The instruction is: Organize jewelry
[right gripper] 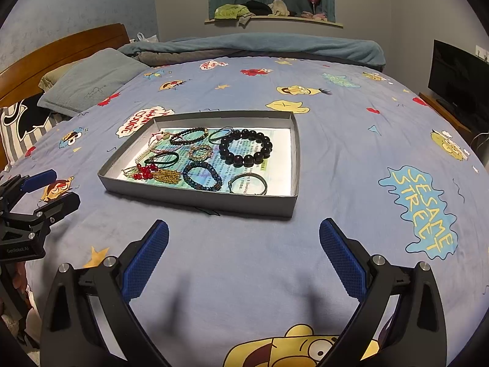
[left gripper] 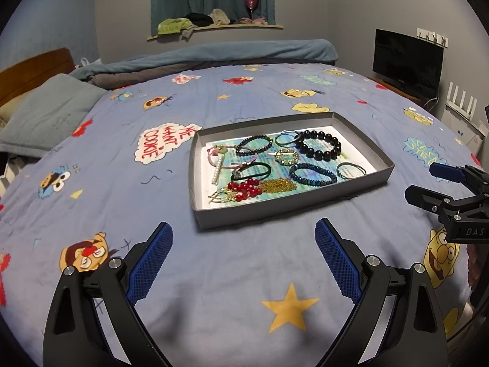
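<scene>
A shallow grey tray (left gripper: 276,208) (right gripper: 195,197) lies on the bed, holding several pieces of jewelry on a printed sheet. Among them are a big black bead bracelet (left gripper: 318,145) (right gripper: 245,146), a blue bead bracelet (left gripper: 312,175) (right gripper: 202,176), red beads with a gold chain (left gripper: 244,188) (right gripper: 146,172), and a thin metal bangle (left gripper: 351,169) (right gripper: 247,184). My left gripper (left gripper: 243,231) hovers open in front of the tray's near side, holding nothing. Just short of the tray's near edge, my right gripper (right gripper: 244,227) is open and holds nothing.
The bed has a blue cartoon-print cover (left gripper: 214,275) (right gripper: 336,153). Pillows (left gripper: 49,116) (right gripper: 88,82) and a wooden headboard (right gripper: 61,52) are at the left. A rolled blanket (left gripper: 214,55) lies at the far side. A dark screen (left gripper: 408,61) stands on a unit at the right.
</scene>
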`<action>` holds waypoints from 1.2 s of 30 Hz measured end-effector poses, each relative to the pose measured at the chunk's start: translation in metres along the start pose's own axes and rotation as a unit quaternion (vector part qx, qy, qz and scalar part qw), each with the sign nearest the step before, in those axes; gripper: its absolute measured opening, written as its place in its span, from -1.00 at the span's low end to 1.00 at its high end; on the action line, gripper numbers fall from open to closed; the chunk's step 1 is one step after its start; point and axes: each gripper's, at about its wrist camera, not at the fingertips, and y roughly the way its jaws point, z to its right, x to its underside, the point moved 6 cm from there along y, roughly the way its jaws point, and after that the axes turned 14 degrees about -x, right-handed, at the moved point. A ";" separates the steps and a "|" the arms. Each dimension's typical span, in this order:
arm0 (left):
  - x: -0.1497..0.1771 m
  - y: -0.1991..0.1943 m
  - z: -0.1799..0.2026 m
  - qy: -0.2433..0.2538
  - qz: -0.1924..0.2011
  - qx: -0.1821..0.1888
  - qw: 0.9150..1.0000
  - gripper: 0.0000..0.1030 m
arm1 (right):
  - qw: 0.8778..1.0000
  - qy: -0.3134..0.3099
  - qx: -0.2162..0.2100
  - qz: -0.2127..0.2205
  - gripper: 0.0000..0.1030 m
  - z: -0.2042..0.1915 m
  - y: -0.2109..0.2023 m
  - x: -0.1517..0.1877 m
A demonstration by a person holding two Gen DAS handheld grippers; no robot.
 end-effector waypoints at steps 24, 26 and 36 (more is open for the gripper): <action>0.002 0.002 -0.002 0.001 -0.001 -0.001 1.000 0.82 | 1.000 0.003 0.001 -0.002 0.89 0.003 0.001 0.003; 0.002 0.002 -0.002 0.002 -0.001 -0.001 1.000 0.82 | 1.000 0.003 0.001 -0.002 0.89 0.003 0.001 0.004; 0.005 0.006 -0.007 0.002 0.000 -0.011 1.000 0.82 | 1.000 0.006 0.002 -0.005 0.89 0.004 0.004 0.008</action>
